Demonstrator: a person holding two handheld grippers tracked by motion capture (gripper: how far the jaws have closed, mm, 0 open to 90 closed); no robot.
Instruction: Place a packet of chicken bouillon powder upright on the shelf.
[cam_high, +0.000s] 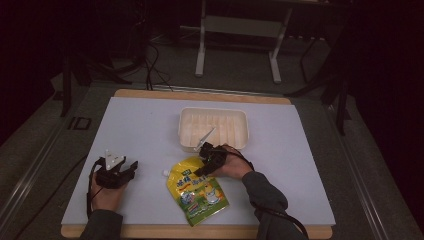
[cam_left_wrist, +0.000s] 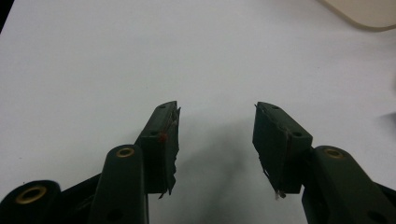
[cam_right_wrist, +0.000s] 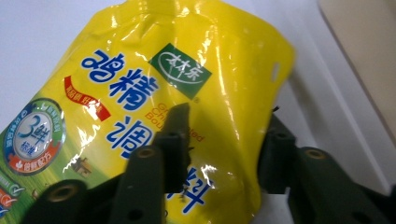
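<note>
White table covering (cam_high: 150, 125) holds an empty cream plastic tray (cam_high: 213, 128) at 12 o'clock; right gripper (cam_right_wrist: 224, 140) grasps the yellow printed spout pouch (cam_high: 198, 190), not yet trayed; left gripper (cam_left_wrist: 215, 135), 9 o'clock, gapes idle.

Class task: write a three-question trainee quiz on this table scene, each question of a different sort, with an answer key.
1. True or false: the left gripper holds the yellow pouch.
2. Multiple choice: where is the cream tray? A) nearer the person than the pouch B) beyond the pouch, toward the table's far edge C) under the left gripper
3. Fill in: the right gripper has its fingers either side of the pouch's ____ end, the one nearer the tray.

Key: 1 false, it is open over bare white table; 2 B; 3 top.
</note>
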